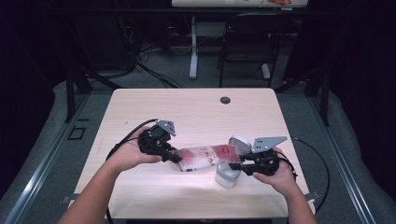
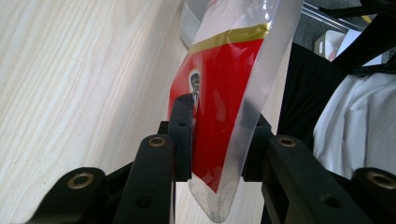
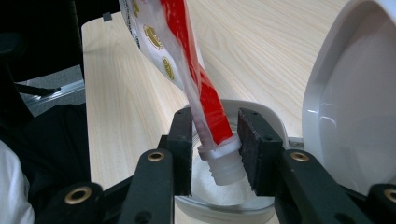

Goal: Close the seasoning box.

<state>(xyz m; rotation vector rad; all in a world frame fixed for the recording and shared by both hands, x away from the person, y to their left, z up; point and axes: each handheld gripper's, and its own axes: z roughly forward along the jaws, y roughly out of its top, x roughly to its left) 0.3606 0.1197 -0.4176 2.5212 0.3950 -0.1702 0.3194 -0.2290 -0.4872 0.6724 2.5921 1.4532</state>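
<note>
The table (image 1: pixel 196 107) is pale wood, with a small round grommet (image 1: pixel 225 100) near its far edge. The work sits toward the near edge, right of the middle.

A red and clear pouch (image 1: pixel 205 157) is held level above the table, between the two grippers, its bottom end to the left and its spout to the right.

A white container (image 1: pixel 227 176) stands near the table's near right corner, its hinged lid (image 1: pixel 239 143) swung up and open behind it. In the right gripper view the lid rises at the right and the container's open mouth lies under the jaws.

The left gripper (image 1: pixel 171 156), in the person's left hand (image 1: pixel 127 155), is clamped on the pouch's bottom end; the left gripper view shows both pads pressing the red panel and the clear side seam.

The right gripper (image 1: pixel 233 164), in the right hand (image 1: pixel 276 175), has its jaws at middling width around the pouch's white spout (image 3: pixel 225 164). The right pad touches the spout; a slim gap shows at the left pad. The spout hangs just over the container's mouth.
</note>
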